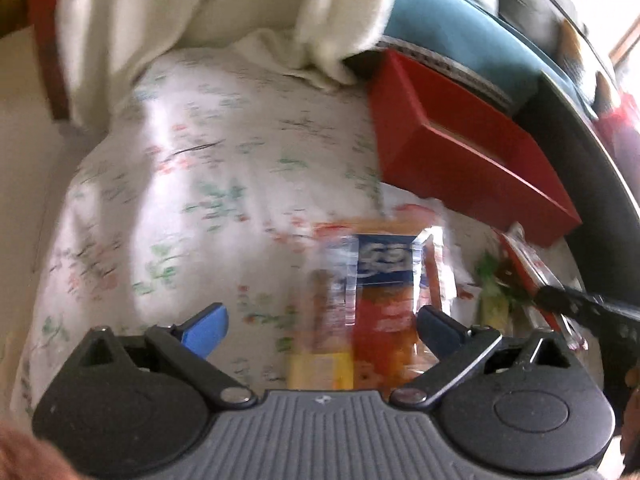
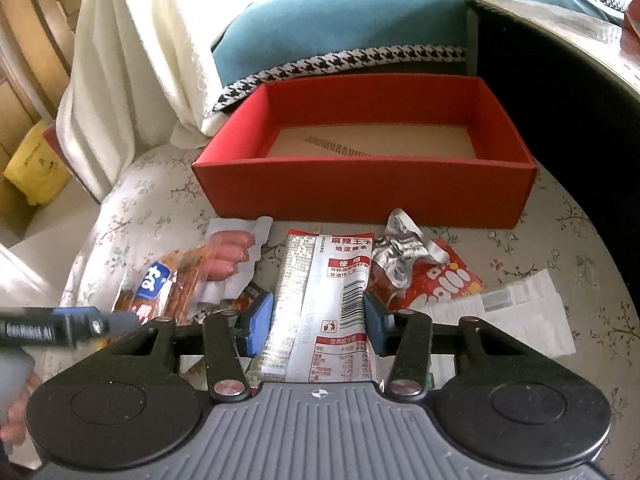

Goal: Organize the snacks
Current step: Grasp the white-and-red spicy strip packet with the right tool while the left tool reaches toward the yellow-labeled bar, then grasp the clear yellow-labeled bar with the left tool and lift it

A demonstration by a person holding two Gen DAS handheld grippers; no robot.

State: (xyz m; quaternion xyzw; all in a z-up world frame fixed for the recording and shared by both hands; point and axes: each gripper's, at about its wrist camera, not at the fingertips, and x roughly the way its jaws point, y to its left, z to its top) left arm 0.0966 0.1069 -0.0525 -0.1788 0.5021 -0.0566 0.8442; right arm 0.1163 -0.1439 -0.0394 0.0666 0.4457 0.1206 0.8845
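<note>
My right gripper (image 2: pixel 318 320) is shut on a silver snack packet with red print (image 2: pixel 320 276), its pads on both edges. An empty red box (image 2: pixel 360 188) stands just beyond on the floral tablecloth. My left gripper (image 1: pixel 320 326) is open above an orange sausage pack with a blue label (image 1: pixel 380 280); that pack also shows in the right wrist view (image 2: pixel 168 284), left of the silver packet. Pink sausages in clear wrap (image 2: pixel 232 252), a crumpled silver wrapper (image 2: pixel 400 252) and a red candy bag (image 2: pixel 440 280) lie around it. The left view is blurred.
The red box (image 1: pixel 460 152) sits to the right in the left wrist view. A white towel (image 2: pixel 132 60) hangs over a chair at the left. A blue cushion (image 2: pixel 340 12) lies behind the box. White paper slips (image 2: pixel 516 312) lie at the right. A dark cabinet (image 2: pixel 560 80) stands at the right.
</note>
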